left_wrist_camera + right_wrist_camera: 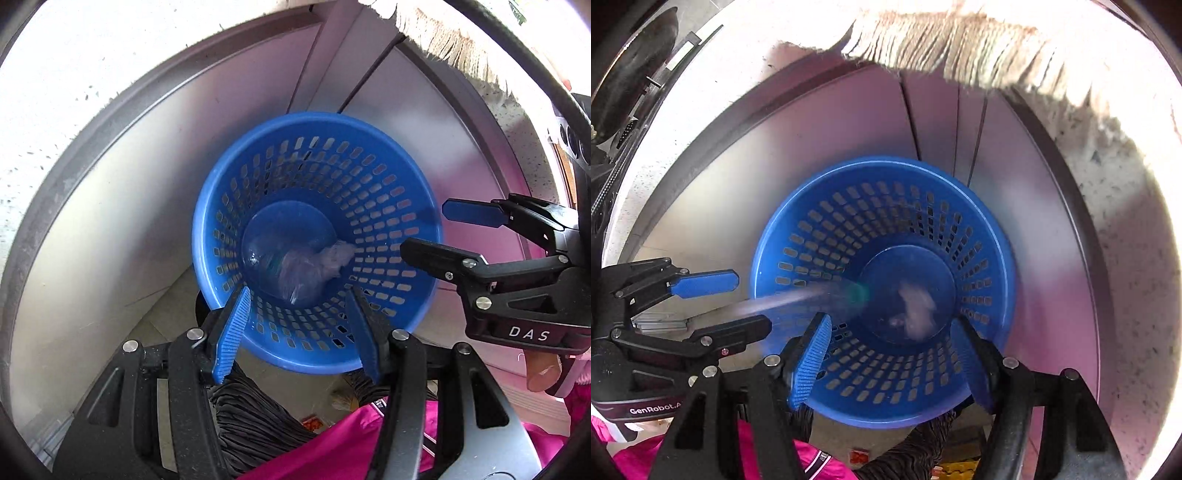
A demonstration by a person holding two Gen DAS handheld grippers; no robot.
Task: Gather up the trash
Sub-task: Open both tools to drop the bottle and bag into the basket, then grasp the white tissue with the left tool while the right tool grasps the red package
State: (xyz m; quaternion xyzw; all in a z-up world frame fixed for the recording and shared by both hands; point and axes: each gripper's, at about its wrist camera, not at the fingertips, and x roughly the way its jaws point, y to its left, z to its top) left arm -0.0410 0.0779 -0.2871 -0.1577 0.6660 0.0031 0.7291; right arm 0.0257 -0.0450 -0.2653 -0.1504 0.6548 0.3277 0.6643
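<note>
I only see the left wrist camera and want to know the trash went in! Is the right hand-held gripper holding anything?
Observer: No. Its own view shows the right hand-held gripper open, only the blue basket between its fingers.
Operator: Is something dropping in?
Observer: A blurred pale streak with a green tip runs from the left hand-held gripper into the basket.
Operator: Anything on the floor?
Observer: Something yellow below the basket.
</note>
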